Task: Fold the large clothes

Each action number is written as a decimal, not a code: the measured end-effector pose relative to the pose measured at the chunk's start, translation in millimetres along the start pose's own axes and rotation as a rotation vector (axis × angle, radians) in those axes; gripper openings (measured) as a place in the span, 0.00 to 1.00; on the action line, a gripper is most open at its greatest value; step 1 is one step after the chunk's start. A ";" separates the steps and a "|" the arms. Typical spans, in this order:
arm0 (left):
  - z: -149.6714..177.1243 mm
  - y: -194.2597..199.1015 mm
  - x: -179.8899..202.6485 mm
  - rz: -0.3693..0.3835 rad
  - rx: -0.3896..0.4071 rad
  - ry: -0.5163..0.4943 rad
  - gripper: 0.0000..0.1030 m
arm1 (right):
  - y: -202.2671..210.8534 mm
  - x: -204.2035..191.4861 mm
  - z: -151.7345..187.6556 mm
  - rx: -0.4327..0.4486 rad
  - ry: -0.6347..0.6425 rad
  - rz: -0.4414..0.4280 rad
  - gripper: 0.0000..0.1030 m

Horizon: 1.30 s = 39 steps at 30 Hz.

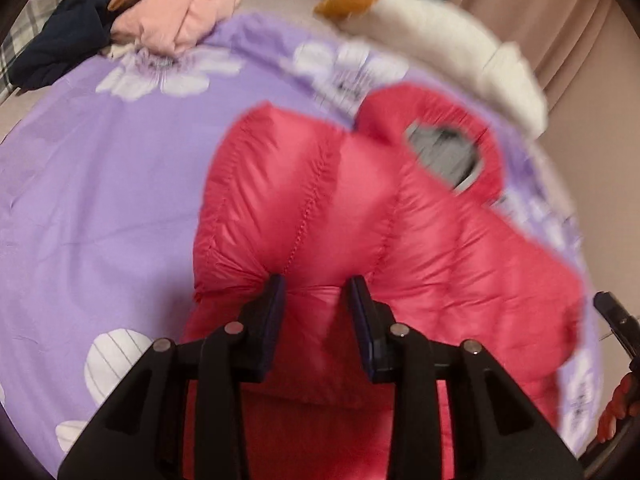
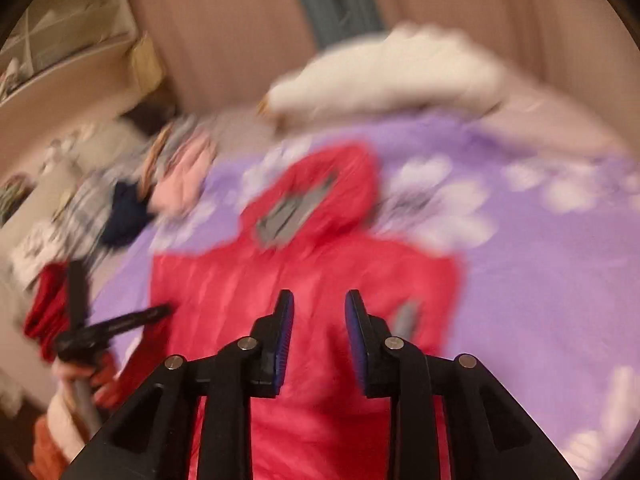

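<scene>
Bed: a bedspread [image 1: 100,184] in lilac with large white flowers is spread over the bed and fills most of both views.
Jacket: a red padded jacket [image 1: 360,208] with a hood is laid on the bedspread, its quilted seams running lengthwise; the hood [image 1: 440,128] is turned toward the far edge of the bed and a grey lining is seen in its opening.
Left gripper: the left gripper [image 1: 318,300] is pointed down at the near part of the jacket. Its jaws are part-way apart, and a puckered bunch of the red cloth is pinched between them, gathered into creases at the pads.
Right gripper: the right gripper [image 2: 319,312] is held over the lower middle of the jacket. Its jaws are apart with a clear gap, and no cloth is seen caught between them; the jacket is only seen beyond and below them. This view is strongly blurred.
Other clothes: a pink garment [image 1: 188,12] and a dark blue garment [image 1: 60,36] are heaped at the far left corner of the bed, with checked cloth behind them.
White bundle: a white fluffy bundle [image 1: 460,44] is laid along the far edge of the bed, just beyond the hood.
Person: a hand [image 2: 80,376] wrapped around a grey handle is seen at the left edge of the right wrist view.
Background: a pinkish curtain [image 2: 240,20] is hung behind the bed.
</scene>
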State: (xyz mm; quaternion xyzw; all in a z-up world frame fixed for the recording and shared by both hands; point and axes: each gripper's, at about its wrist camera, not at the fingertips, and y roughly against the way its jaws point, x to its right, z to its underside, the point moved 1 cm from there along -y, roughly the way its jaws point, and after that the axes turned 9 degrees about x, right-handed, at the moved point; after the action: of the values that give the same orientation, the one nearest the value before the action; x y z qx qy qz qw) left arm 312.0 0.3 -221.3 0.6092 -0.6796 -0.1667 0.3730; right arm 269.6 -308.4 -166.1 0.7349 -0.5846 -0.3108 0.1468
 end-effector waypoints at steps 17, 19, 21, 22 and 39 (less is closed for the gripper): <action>-5.1 52.8 -22.3 0.187 0.059 0.146 0.41 | -12.0 48.2 0.3 -0.050 -0.284 -0.207 0.28; -4.1 72.0 -35.0 0.207 0.168 0.188 0.56 | 10.7 58.7 -25.0 0.073 -0.335 -0.276 0.76; -3.2 69.3 -40.9 0.176 0.161 0.201 0.54 | 13.3 66.8 -52.1 0.160 -0.371 -0.229 0.99; -2.1 57.8 -40.8 0.185 0.106 0.183 0.54 | 2.7 71.1 -67.9 0.153 -0.373 -0.210 0.99; -7.0 -1.7 -29.6 0.226 0.027 0.177 0.50 | -145.2 24.1 -103.1 0.103 -0.268 -0.258 0.07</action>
State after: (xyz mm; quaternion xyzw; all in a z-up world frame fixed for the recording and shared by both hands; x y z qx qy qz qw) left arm 317.5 29.8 -226.8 0.5462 -0.7106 -0.0600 0.4394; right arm 448.9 -306.8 -178.3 0.7622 -0.5150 -0.3921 -0.0112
